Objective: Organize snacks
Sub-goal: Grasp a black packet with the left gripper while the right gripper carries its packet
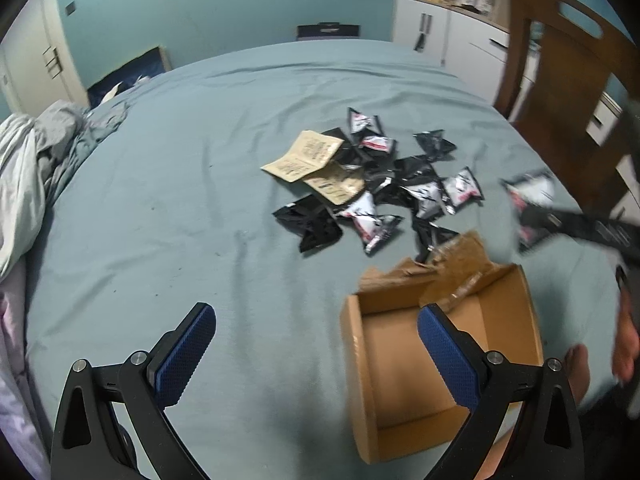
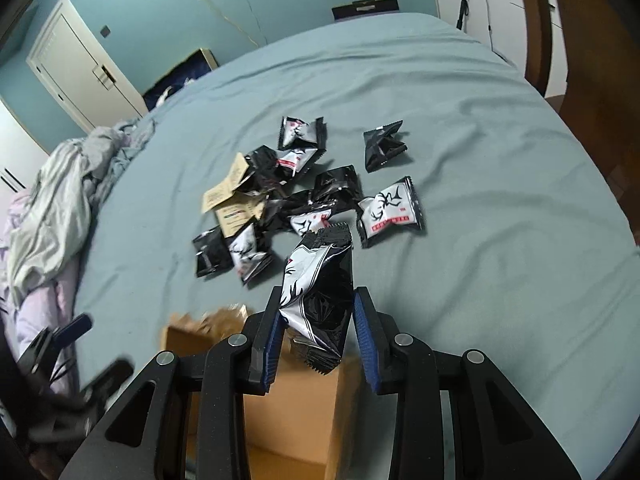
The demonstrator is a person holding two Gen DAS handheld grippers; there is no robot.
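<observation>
Right tongs (image 2: 316, 320) grip one black-and-white snack packet (image 2: 320, 292) between the blue pads, held above the open cardboard box (image 2: 296, 408) on the bed (image 2: 500, 220). Left tongs (image 1: 316, 344) stand wide open, holding nothing, beside that box. The remaining snack packets (image 2: 304, 196), with two tan sachets (image 2: 232, 200) among them, lie heaped mid-bed beyond the box. Crumpled bedding (image 2: 52, 208) lies at the left edge.

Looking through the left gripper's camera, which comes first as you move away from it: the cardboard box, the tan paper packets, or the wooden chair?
From the left gripper, in the left wrist view:
1. Cardboard box, open, right by the gripper's right finger.
2. Tan paper packets, mid-bed, at the left edge of the snack pile.
3. Wooden chair, beyond the bed's far right edge.
</observation>
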